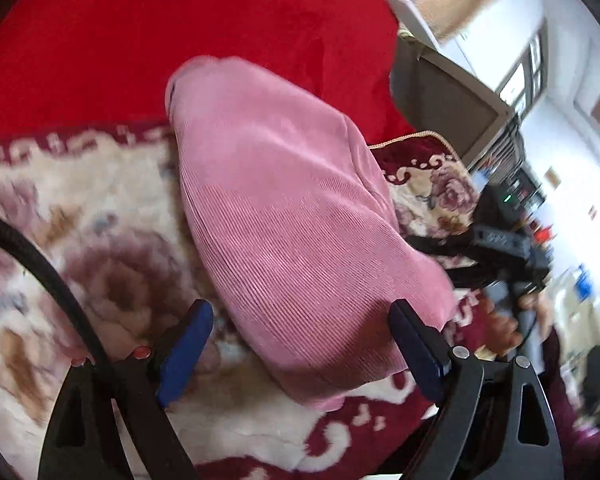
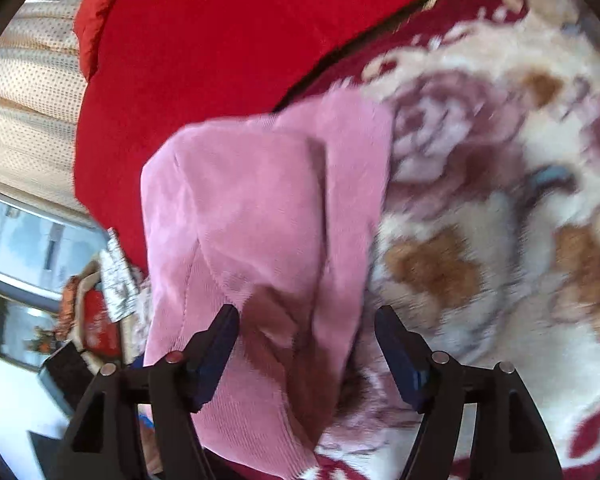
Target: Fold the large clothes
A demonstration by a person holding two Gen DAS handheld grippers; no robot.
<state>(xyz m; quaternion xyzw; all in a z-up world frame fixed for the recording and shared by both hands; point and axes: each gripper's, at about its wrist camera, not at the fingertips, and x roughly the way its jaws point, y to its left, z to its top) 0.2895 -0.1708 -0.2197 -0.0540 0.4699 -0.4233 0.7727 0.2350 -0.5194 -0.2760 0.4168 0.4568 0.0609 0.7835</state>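
Observation:
A pink ribbed garment (image 1: 292, 208) lies folded in a long bundle on a floral blanket (image 1: 100, 208). My left gripper (image 1: 300, 336) is open over its near end, the blue pads (image 1: 186, 344) wide apart with the cloth lying loose between them. In the right wrist view the same pink garment (image 2: 252, 220) shows layered folds. My right gripper (image 2: 308, 348) is open too, its fingers (image 2: 402, 360) straddling the garment's near edge without pressing it. The right gripper's black body (image 1: 500, 248) and the hand (image 1: 504, 328) holding it show at the right of the left wrist view.
A red cushion (image 1: 180, 32) lies beyond the garment on the blanket. A black cable (image 1: 48, 272) curves at the left. Past the bed edge are a dark screen (image 1: 452, 112), white walls and shelves. In the right wrist view a cream curtain (image 2: 32, 92) and a window (image 2: 28, 240) are at the left.

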